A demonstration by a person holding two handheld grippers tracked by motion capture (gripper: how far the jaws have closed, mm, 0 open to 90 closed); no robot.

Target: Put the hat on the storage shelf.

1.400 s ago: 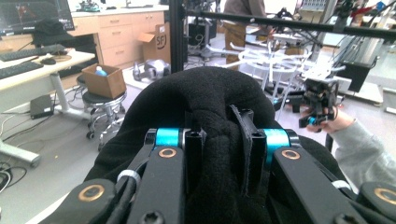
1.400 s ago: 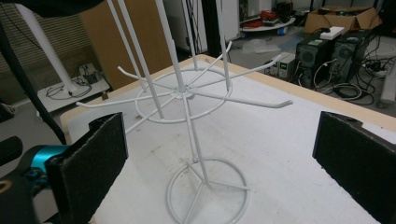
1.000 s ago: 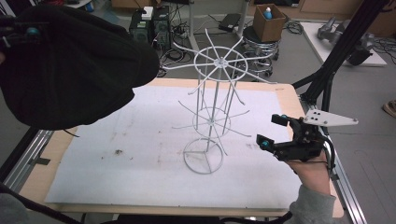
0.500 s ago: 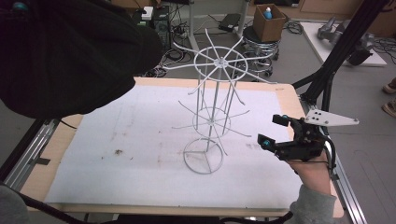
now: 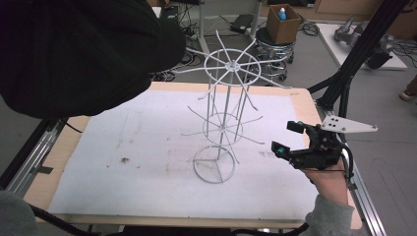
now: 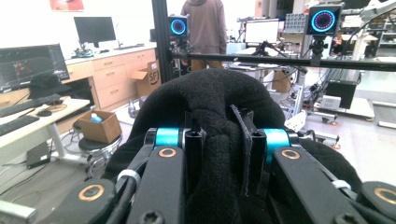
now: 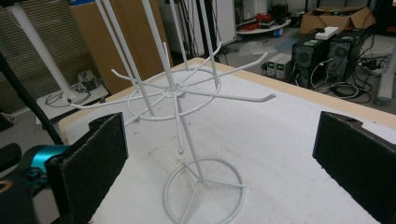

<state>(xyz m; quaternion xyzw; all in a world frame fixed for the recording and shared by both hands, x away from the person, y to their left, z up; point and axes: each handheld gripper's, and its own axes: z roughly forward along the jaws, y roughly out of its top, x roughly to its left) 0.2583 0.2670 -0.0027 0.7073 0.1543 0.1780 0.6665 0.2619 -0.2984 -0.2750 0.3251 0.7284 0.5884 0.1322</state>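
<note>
A: Left hand-held gripper (image 6: 219, 140) – what's it got?
B: Jaws clamped on a fold of a soft black knit fabric hat (image 6: 210, 98). In the high view the hat (image 5: 83, 49) hangs big and dark above the table's far-left corner.
A: And the right hand-held gripper (image 5: 290, 139)?
B: Jaws wide apart, nothing btwn them. It's held by a hand (image 5: 327, 182) near the table's right edge, pointing at the rack.
A: Rack?
B: White wire display rack with radiating hook arms (image 5: 223, 108), upright on the white sheet (image 5: 123, 147) covering the wooden table (image 5: 300, 98), approx. mid-table. Its ring base (image 7: 203, 189) shows btwn the right hand-held gripper's black pads (image 7: 95, 158).
</note>
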